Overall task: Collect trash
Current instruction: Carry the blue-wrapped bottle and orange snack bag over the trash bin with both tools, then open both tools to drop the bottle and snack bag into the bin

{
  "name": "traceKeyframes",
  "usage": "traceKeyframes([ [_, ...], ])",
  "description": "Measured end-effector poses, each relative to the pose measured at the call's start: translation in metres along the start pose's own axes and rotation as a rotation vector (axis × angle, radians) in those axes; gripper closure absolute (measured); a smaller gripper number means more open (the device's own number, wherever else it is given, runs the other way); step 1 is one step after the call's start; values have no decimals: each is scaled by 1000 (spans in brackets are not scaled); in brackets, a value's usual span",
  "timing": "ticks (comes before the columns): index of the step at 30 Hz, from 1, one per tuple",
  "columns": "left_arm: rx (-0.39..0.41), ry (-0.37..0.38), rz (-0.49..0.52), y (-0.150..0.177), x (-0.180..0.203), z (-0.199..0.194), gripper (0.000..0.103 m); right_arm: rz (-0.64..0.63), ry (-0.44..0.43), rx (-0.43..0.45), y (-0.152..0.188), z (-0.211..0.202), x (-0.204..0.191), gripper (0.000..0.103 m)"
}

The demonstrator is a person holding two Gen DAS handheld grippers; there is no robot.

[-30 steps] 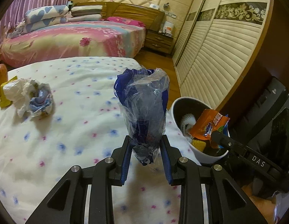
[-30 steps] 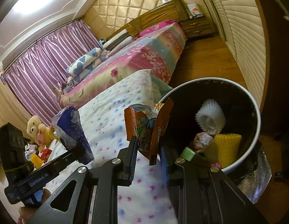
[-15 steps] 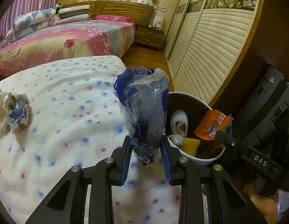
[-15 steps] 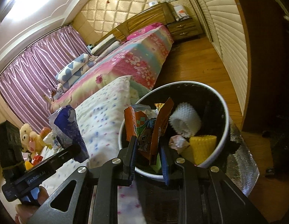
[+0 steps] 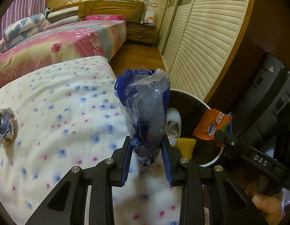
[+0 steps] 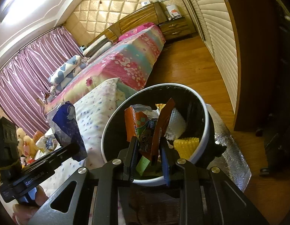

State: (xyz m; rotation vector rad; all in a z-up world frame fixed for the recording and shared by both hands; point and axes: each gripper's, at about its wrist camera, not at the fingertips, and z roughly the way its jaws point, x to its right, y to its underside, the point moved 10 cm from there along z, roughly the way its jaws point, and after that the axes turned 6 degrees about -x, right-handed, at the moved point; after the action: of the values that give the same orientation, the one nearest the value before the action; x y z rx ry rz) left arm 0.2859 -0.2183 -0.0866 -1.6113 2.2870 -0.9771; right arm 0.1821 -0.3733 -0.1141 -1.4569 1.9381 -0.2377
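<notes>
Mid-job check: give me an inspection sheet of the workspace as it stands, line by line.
Surface: white quilt with blue and pink flowers, beside the bin.
Job's things: round white-rimmed black bin holding white foam netting and yellow foam netting; crumpled blue-and-clear plastic bag; orange snack wrapper above the bin.
Clutter: crumpled wrapper on the quilt.
Grippers: left gripper shut on the bag; right gripper shut on the wrapper.
Cables: nothing seen.
Surroundings: pink floral bed, louvred wardrobe doors, wooden floor.

Crumpled blue-and-clear plastic bag (image 5: 145, 116) upright beside round white-rimmed black bin (image 6: 204, 112); torn orange snack wrapper (image 6: 145, 129) upright over bin's opening
</notes>
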Motion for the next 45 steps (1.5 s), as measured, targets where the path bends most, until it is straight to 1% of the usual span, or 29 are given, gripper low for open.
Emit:
traceKeyframes([
  [18, -27, 4, 44, -10, 24, 19, 72, 10, 15, -2, -11, 0, 14, 79],
  [23, -19, 11, 45, -10, 29, 18, 69, 6, 19, -8, -15, 2, 16, 77],
  [25, -12, 12, 41, -10, 28, 16, 65, 6, 21, -11, -17, 3, 17, 77],
  [28, -8, 1, 31, -8, 28, 14, 46, 8, 26, -24, -18, 6, 18, 75],
  [29, -2, 1, 28, -8, 27, 12, 46, 9, 30, -28, -18, 7, 19, 72],
  [30, 2, -1, 25, -7, 27, 10, 46, 12, 35, -28, -18, 7, 20, 62],
  [31, 2, -2, 23, -7, 26, 9, 44, 16, 36, -27, -19, 7, 20, 56],
  [32, 3, -5, 20, -5, 25, 7, 41, 20, 34, -24, -19, 7, 21, 44],
  [33, 8, -9, 14, -4, 24, 5, 41, 24, 35, -19, -19, 6, 21, 42],
  [37, 17, -18, -12, 4, 16, -5, 40, 23, 32, -16, -17, 3, 19, 42],
  [39, 21, -25, -33, 9, 8, -10, 39, 16, 28, -12, -16, 2, 15, 35],
  [45, 14, -60, -125, 37, -26, -30, 39, -14, 4, -13, -10, 1, -6, 28],
])
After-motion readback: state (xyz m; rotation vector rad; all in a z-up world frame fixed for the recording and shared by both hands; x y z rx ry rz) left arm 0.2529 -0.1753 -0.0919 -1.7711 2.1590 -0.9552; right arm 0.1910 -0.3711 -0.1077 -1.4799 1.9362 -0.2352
